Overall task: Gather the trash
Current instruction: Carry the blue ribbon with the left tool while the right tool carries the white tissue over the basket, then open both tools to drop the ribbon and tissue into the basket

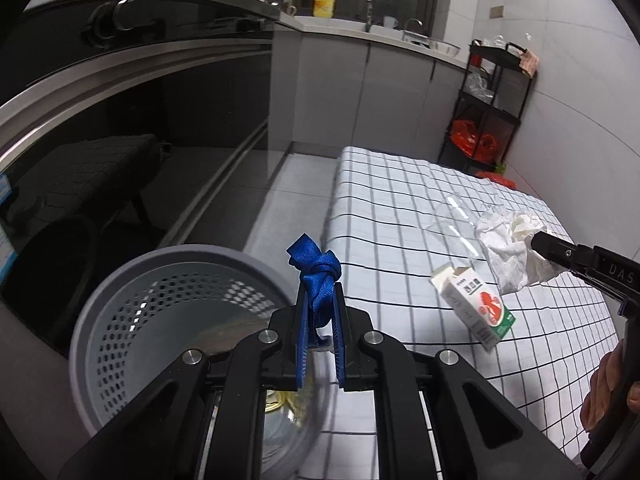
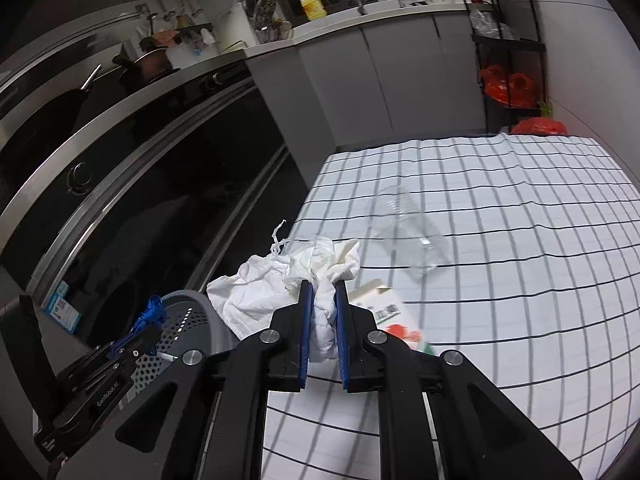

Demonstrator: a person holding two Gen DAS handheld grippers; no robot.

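My left gripper [image 1: 319, 292] is shut on a knotted blue strap [image 1: 316, 268] and holds it above the rim of a grey perforated trash bin [image 1: 132, 280] left of the table. My right gripper [image 2: 323, 286] is shut on a crumpled white tissue [image 2: 276, 284], lifted above the table's left edge; it shows at the right in the left wrist view [image 1: 508, 248]. A small white, red and green carton [image 1: 476, 304] lies on the checked tablecloth [image 1: 400, 208], partly hidden under my right gripper [image 2: 396, 320]. A clear plastic cup [image 2: 412, 232] lies on its side behind it.
A dark oven front and counter [image 2: 140, 168] run along the left. A black shelf rack [image 1: 492, 112] with red bags stands beyond the table's far end. The bin [image 2: 188, 316] holds some items at its bottom. A yellow bottle [image 2: 314, 6] stands on the far counter.
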